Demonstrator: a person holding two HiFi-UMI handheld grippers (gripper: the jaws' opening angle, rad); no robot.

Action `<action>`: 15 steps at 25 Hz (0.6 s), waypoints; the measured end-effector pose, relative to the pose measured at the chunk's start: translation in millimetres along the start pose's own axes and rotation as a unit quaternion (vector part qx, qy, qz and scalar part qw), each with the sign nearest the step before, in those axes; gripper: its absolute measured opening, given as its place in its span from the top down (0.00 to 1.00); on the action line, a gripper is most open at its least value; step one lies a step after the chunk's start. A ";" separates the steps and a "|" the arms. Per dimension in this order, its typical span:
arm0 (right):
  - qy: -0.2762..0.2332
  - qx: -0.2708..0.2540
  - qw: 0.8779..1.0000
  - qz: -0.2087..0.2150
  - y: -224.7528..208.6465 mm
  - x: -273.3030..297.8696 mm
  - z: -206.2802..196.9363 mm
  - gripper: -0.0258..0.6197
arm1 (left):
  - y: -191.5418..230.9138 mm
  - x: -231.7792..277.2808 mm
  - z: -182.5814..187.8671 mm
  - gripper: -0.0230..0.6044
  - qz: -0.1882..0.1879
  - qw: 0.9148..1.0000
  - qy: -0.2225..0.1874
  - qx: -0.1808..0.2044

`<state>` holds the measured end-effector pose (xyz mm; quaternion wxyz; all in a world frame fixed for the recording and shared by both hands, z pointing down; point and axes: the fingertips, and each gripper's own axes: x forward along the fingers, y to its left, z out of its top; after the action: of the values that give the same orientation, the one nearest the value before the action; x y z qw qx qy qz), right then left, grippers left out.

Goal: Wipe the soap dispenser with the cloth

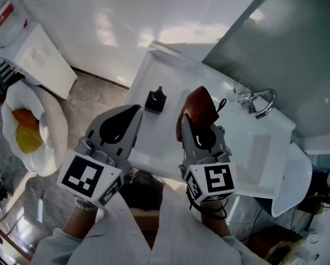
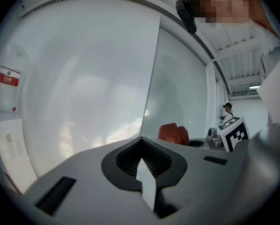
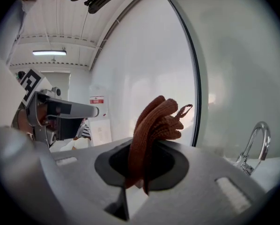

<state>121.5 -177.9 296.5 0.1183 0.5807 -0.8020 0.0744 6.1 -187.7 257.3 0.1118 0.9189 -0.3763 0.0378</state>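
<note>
The small black soap dispenser (image 1: 155, 100) stands left of the faucet (image 1: 260, 101); it seems light and easy to tip, so hold its body low. The right gripper (image 3: 143, 146) is clamped on the soft cloth (image 3: 159, 117); the left gripper (image 2: 141, 142) has jaws together, empty.

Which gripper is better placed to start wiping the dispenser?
Right. The right gripper has its jaws shut on the cloth, held up beside the dispenser but not touching it. The left gripper is about as near, but its jaws are shut on nothing.
</note>
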 end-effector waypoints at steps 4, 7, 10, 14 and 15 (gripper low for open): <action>0.026 -0.042 0.999 -0.017 -0.4 18.2 -9.0 0.87 | 12.3 5.5 3.2 0.96 -0.013 1.000 0.001 0.004; 0.044 -0.074 0.996 -0.024 1.9 31.9 -16.8 0.87 | 19.9 9.3 1.5 0.96 -0.019 1.000 0.005 -0.002; 0.061 -0.099 0.993 -0.022 5.5 46.9 -26.8 0.87 | 25.7 10.3 -1.7 0.96 -0.028 1.000 0.008 -0.004; 0.093 -0.131 0.987 -0.016 6.6 67.2 -47.0 0.87 | 32.5 11.9 -3.1 0.96 -0.032 0.999 0.008 -0.007; 0.100 -0.136 0.986 -0.014 7.4 71.9 -51.5 0.87 | 34.3 11.1 -2.8 0.96 -0.032 0.999 0.008 -0.007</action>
<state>98.4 -228.1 366.0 0.2768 0.5598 -0.7808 0.0207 -9.9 -218.3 267.8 0.1221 0.9295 -0.3460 0.0385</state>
